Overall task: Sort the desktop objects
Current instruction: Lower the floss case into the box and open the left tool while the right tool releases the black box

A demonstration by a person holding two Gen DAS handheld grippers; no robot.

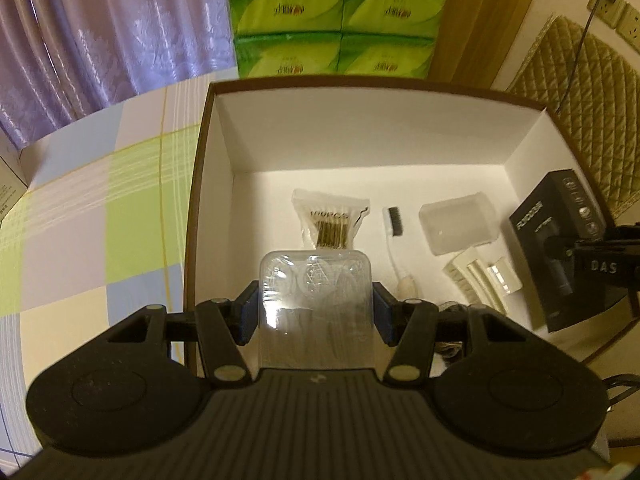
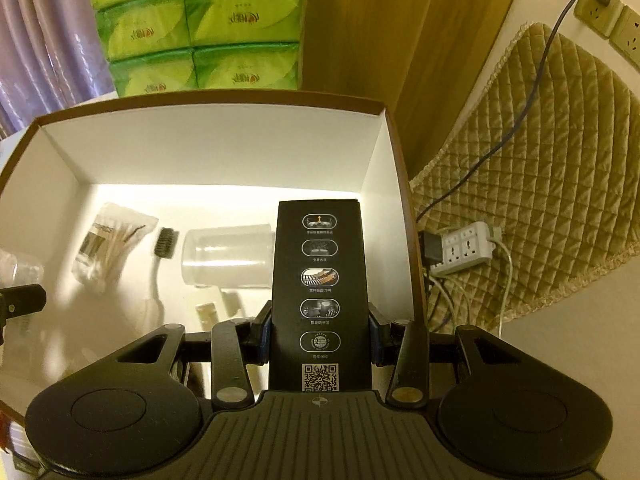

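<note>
Clamping clear case (image 1: 316,300) and black carton (image 2: 320,280), hand-held grippers, checked tablecloth (image 1: 100,208), lilac curtain (image 1: 100,28)

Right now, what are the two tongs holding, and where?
Left tongs squeeze a clear plastic case by its sides; right tongs squeeze a black box by its sides.

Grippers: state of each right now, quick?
Left gripper: closed on the clear plastic case, over the storage box.
Right gripper: closed on the black carton.
</note>
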